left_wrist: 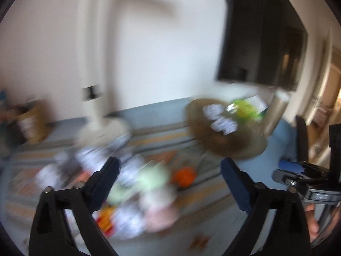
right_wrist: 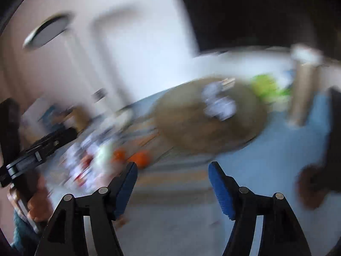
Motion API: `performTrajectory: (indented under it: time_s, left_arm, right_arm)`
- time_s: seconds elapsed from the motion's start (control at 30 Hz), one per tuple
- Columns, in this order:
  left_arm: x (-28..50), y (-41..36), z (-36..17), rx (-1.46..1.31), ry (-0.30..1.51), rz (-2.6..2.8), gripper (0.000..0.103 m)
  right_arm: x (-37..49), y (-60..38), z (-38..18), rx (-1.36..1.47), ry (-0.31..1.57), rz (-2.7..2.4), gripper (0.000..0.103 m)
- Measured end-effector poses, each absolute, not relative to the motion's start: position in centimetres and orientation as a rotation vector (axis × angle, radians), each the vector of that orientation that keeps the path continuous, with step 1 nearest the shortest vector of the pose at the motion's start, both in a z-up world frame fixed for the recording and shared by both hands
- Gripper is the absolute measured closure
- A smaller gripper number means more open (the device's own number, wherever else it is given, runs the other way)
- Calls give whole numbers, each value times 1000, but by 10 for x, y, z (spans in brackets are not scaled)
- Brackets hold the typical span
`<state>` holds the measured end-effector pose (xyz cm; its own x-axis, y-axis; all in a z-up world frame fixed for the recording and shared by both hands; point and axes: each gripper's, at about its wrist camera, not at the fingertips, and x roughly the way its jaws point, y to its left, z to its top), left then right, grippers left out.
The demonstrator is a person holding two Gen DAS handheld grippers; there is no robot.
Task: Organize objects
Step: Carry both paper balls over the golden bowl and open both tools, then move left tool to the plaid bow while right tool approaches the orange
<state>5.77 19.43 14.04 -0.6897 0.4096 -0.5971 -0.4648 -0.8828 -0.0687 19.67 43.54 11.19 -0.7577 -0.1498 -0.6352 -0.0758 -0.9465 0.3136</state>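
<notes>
Both views are motion-blurred. A heap of small soft items (left_wrist: 127,183), white, pale green, pink and orange, lies on a striped rug (left_wrist: 191,194). A round woven basket (left_wrist: 226,132) beyond it holds white patterned items (left_wrist: 219,117) and a green one (left_wrist: 245,108). My left gripper (left_wrist: 170,170) is open and empty above the heap. My right gripper (right_wrist: 172,170) is open and empty, in front of the basket (right_wrist: 208,117) and an orange item (right_wrist: 140,159). The right gripper shows at the left wrist view's right edge (left_wrist: 298,175).
A white stand with a round base (left_wrist: 102,128) stands by the wall. A dark TV (left_wrist: 262,38) hangs at upper right. A metallic cylinder (left_wrist: 275,111) stands behind the basket. A brown bag (left_wrist: 32,123) sits at far left. A blue floor (right_wrist: 298,140) surrounds the rug.
</notes>
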Motion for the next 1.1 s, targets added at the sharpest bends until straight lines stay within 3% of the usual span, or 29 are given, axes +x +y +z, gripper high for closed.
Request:
performTrajectory:
  time_s: [0.1,0.17,0.27,0.43,0.63,0.8,0.87,0.93,1.03,1.1]
  left_arm:
    - [89,130,113,-908,114,2677,1]
    - [93,89,88,-971,95,2754,1]
    - [83,47,55,-1055,86,2858,1]
    - [67,4,30,-1127,-121,2851,1]
    - [66,2,22,-1166,-171,2796,1]
    - [73,7,23,-1119,-142,2820,1]
    - [71,7,23,-1136,-140,2816,1]
    - [68,5,21,-1162,-151,2798,1]
    - [69,2,20,-1159,-176,2789,1]
    - [69,1,19,-1161,-190,2785,1]
  right_arm:
    - [202,392,83,1096,-554,-2739,12]
    - [197,370,66,1131,-499,-2745,12]
    - [188,344,59,1110,-266,-2898,12]
    - [183,339,50,1106,-254,-2988,11]
    - [183,341,45,1178,-376,-2927,11]
    - [211,312,80,1141,-669,-2560,11]
    - [215,310,85,1081,-705,-2497,6]
    - [207,313,83,1087,-516,-2697,0]
    - [179,317,51,1164,5,-3037,0]
    - [169,322,29,1242,113,-3052,0]
